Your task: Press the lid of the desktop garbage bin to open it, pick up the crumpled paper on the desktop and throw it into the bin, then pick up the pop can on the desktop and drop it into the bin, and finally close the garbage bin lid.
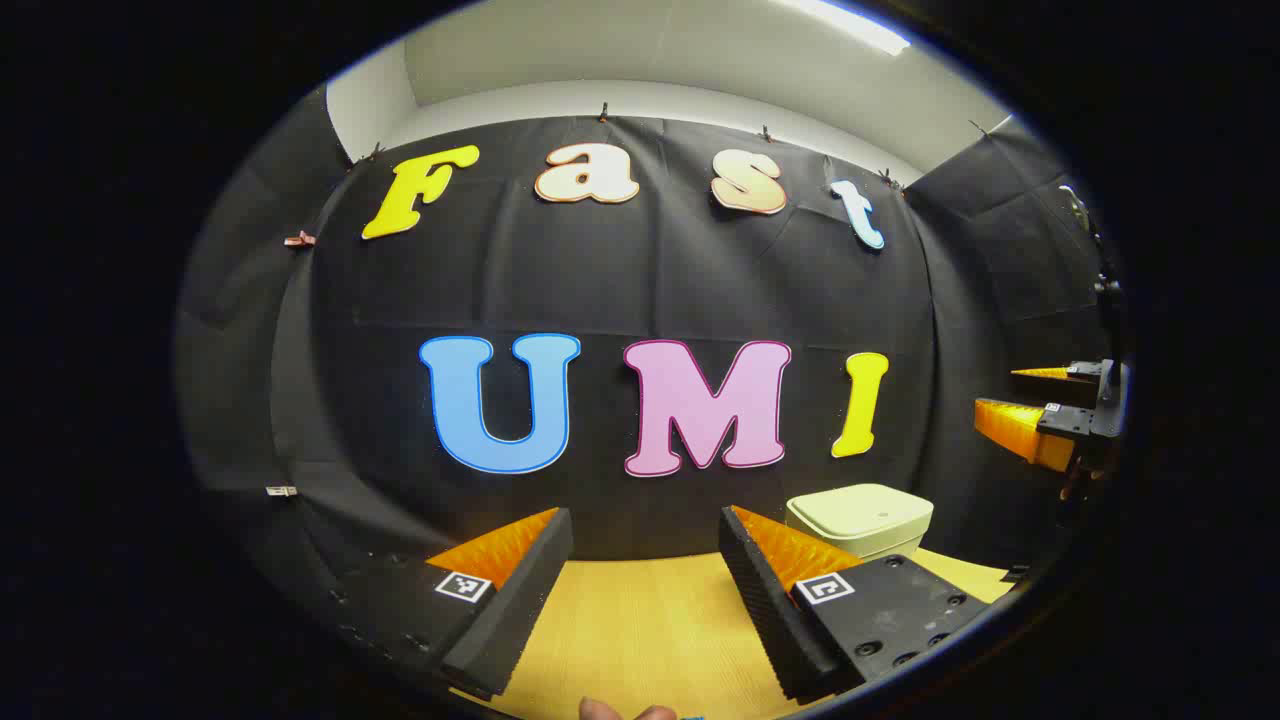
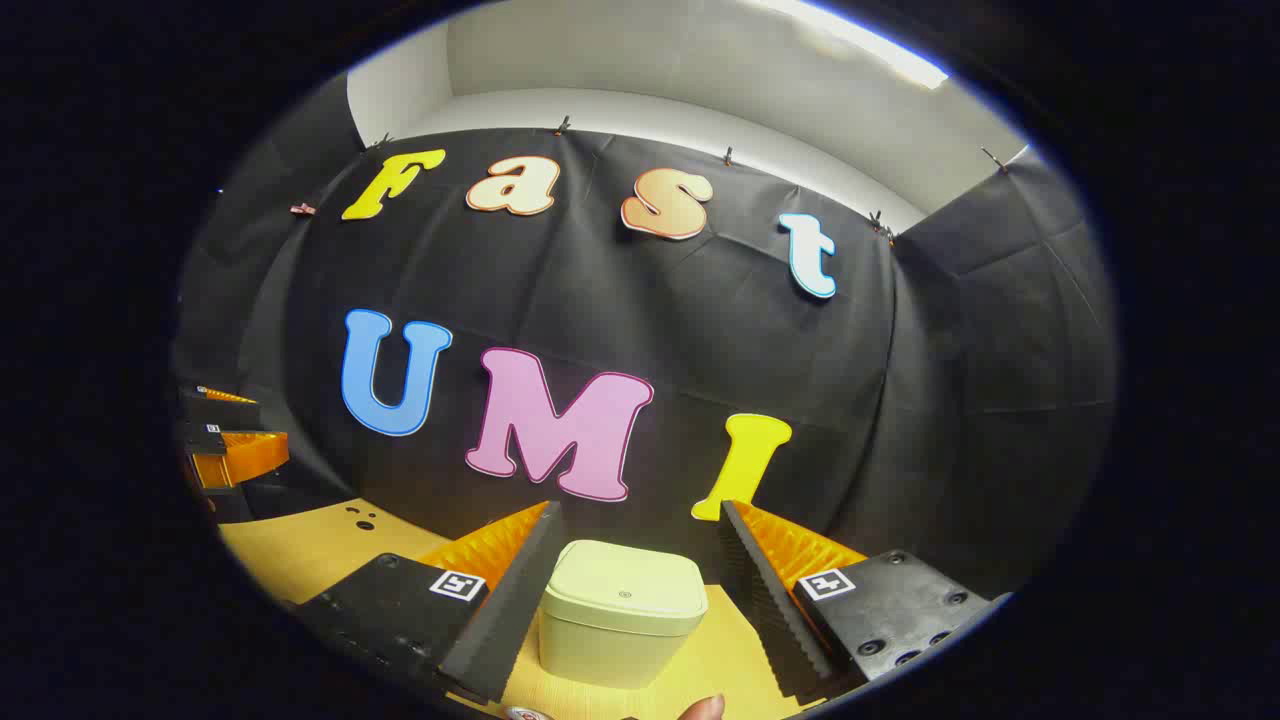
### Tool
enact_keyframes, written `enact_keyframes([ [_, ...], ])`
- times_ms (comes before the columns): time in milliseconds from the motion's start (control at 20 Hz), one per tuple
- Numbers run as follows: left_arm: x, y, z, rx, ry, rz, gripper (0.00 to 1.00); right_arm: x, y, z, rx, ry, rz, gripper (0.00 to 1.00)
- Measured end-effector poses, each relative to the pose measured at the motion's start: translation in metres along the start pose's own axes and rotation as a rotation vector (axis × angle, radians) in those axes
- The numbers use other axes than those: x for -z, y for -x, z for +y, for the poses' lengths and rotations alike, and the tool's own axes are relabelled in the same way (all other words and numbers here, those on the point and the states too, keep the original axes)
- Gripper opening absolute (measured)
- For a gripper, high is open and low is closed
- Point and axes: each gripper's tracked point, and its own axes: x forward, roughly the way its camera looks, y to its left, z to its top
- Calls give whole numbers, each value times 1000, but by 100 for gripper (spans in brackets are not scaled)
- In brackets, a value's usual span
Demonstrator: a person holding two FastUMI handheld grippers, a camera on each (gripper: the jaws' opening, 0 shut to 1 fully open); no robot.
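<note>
The pale cream desktop bin (image 2: 620, 615) stands on the wooden table with its lid (image 2: 625, 580) down. In the right gripper view it sits ahead of my right gripper (image 2: 640, 512), framed by the two open fingers, which do not touch it. In the left gripper view the bin (image 1: 860, 520) is off to the right, beyond the right finger of my left gripper (image 1: 645, 520). That gripper is open with nothing between its fingers. Each gripper hangs above the table at the other's side: the right gripper (image 1: 1030, 402) at the far right edge, the left gripper (image 2: 235, 425) at the far left edge.
The light wooden table (image 1: 640, 620) runs back to the black cloth wall. Two small dark holes (image 2: 360, 516) mark the tabletop at the left. A fingertip (image 2: 702, 708) shows at the bottom edge. Beside it lies a small silvery rim (image 2: 525, 713), too little of it to identify.
</note>
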Motion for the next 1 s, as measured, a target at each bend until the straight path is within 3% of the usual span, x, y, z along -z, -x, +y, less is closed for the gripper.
enact_keyframes([
  [1000, 1, -3, 11, -5, 3, 8, 95, 3, 0, 0, 2, -1, 17, 97],
])
